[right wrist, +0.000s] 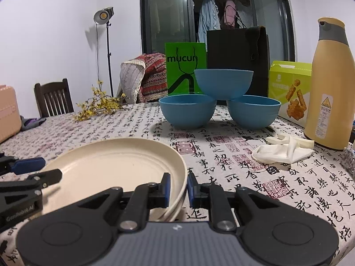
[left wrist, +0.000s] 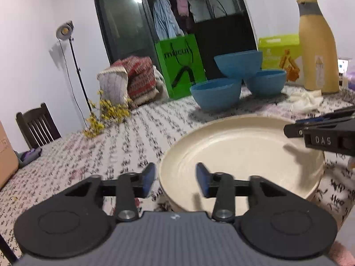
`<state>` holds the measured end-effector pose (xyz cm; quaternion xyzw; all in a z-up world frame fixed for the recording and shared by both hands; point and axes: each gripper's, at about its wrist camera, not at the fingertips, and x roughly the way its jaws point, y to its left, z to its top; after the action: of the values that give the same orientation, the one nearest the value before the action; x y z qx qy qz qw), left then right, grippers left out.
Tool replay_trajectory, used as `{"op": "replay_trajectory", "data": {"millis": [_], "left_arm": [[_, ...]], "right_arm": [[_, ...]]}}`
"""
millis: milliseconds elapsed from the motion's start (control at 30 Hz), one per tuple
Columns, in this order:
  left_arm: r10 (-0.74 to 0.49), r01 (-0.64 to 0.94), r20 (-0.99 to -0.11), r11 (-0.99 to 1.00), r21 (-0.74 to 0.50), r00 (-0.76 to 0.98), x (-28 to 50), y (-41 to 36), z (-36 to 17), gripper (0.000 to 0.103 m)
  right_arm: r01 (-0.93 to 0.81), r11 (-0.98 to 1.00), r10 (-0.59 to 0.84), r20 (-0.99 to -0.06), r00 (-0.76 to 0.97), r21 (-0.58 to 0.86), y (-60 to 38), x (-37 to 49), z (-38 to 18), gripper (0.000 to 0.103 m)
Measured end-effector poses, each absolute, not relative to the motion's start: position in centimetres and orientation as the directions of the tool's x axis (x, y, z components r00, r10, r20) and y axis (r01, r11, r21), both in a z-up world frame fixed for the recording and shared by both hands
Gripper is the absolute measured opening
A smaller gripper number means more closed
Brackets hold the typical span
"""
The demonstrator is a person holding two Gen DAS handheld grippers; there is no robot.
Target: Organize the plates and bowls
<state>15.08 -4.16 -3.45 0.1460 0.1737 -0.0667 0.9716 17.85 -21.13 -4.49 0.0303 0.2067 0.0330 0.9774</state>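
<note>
A cream plate [left wrist: 239, 146] [right wrist: 111, 166] lies near the table's front, with what looks like a second rim under it. My left gripper [left wrist: 175, 180] is open, its blue pads straddling the plate's near-left rim without pressing it. My right gripper [right wrist: 179, 187] is shut on the plate's right rim, one pad inside and one outside. Each gripper shows in the other's view: the right gripper [left wrist: 292, 126] and the left gripper [right wrist: 42, 170]. Three blue bowls stand behind: one bowl [right wrist: 224, 82] rests on top of two bowls [right wrist: 187, 110] [right wrist: 253, 112].
A tall yellow flask [right wrist: 328, 88] stands at the back right beside a green snack box [right wrist: 288, 88]. A crumpled white cloth [right wrist: 284, 150] lies right of the plate. Yellow flowers [right wrist: 97, 104] lie at the back left, and a green bag [right wrist: 185, 66] is behind the bowls.
</note>
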Motion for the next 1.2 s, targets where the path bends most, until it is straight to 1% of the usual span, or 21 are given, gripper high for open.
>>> {"op": "replay_trajectory", "data": {"millis": [33, 67, 100, 167, 200, 233, 267, 300, 333, 400, 467, 533, 600, 733, 933, 1200], "left_arm": [[-0.08, 0.176, -0.344, 0.951, 0.255, 0.935, 15.0, -4.1, -3.3, 0.058], [-0.082, 0.171, -0.335, 0.954, 0.246, 0.939, 14.9, -3.9, -3.0, 0.063], [-0.083, 0.166, -0.329, 0.958, 0.233, 0.941, 14.9, -3.7, -2.8, 0.066], [-0.083, 0.154, -0.324, 0.968, 0.199, 0.942, 15.0, -3.1, -2.5, 0.081], [-0.083, 0.145, -0.321, 0.973, 0.176, 0.943, 15.0, -2.7, -2.3, 0.084], [-0.083, 0.138, -0.318, 0.978, 0.157, 0.944, 15.1, -2.4, -2.1, 0.09], [-0.083, 0.132, -0.316, 0.982, 0.138, 0.945, 15.2, -2.0, -2.0, 0.099], [-0.082, 0.124, -0.312, 0.985, 0.119, 0.947, 15.3, -1.5, -1.8, 0.102], [-0.077, 0.115, -0.308, 0.988, 0.107, 0.948, 15.4, -1.1, -1.8, 0.103], [-0.066, 0.099, -0.308, 0.991, 0.091, 0.949, 15.7, -0.5, -1.6, 0.103], [-0.053, 0.078, -0.311, 0.995, 0.067, 0.949, 16.1, 0.3, -1.5, 0.103], [-0.041, 0.057, -0.317, 0.997, 0.042, 0.947, 16.6, 1.2, -1.4, 0.103], [-0.027, 0.036, -0.32, 0.999, 0.021, 0.947, 17.0, 2.0, -1.3, 0.103], [-0.006, 0.006, -0.328, 1.0, 0.0, 0.945, 17.8, 3.2, -1.3, 0.103], [-0.012, -0.005, -0.351, 0.999, -0.048, 0.936, 18.9, 4.4, -1.8, 0.103], [-0.043, -0.008, -0.374, 0.991, -0.135, 0.926, 19.9, 5.8, -2.7, 0.103]], "right_arm": [[-0.052, 0.996, 0.077, -0.398, 0.914, 0.074, -21.2, 17.8, -4.4, 0.018], [-0.053, 0.996, 0.079, -0.395, 0.915, 0.077, -21.2, 17.8, -4.3, 0.019], [-0.058, 0.995, 0.086, -0.392, 0.916, 0.084, -21.4, 17.9, -4.2, 0.024], [-0.059, 0.993, 0.093, -0.384, 0.919, 0.098, -21.6, 17.8, -3.9, 0.035], [-0.059, 0.993, 0.095, -0.378, 0.921, 0.105, -21.8, 17.8, -3.8, 0.048], [-0.061, 0.992, 0.099, -0.372, 0.923, 0.111, -21.9, 17.7, -3.7, 0.061], [-0.064, 0.991, 0.103, -0.366, 0.925, 0.116, -22.1, 17.7, -3.6, 0.066], [-0.066, 0.99, 0.106, -0.359, 0.927, 0.122, -22.3, 17.7, -3.5, 0.075], [-0.067, 0.99, 0.107, -0.353, 0.93, 0.125, -22.5, 17.8, -3.4, 0.082], [-0.072, 0.988, 0.114, -0.343, 0.932, 0.133, -22.9, 17.9, -3.3, 0.09], [-0.077, 0.986, 0.123, -0.333, 0.935, 0.147, -23.3, 18.1, -3.1, 0.092], [-0.065, 0.986, 0.112, -0.317, 0.942, 0.153, -23.6, 18.3, -2.9, 0.103], [-0.053, 0.987, 0.097, -0.291, 0.952, 0.154, -24.0, 18.5, -2.7, 0.103], [-0.029, 0.985, 0.076, -0.277, 0.958, 0.171, -24.8, 19.6, -2.5, 0.103], [-0.008, 0.977, 0.069, -0.282, 0.957, 0.213, -25.9, 21.5, -3.0, 0.103], [-0.014, 0.964, 0.098, -0.305, 0.947, 0.266, -26.7, 22.8, -4.6, 0.103]]}}
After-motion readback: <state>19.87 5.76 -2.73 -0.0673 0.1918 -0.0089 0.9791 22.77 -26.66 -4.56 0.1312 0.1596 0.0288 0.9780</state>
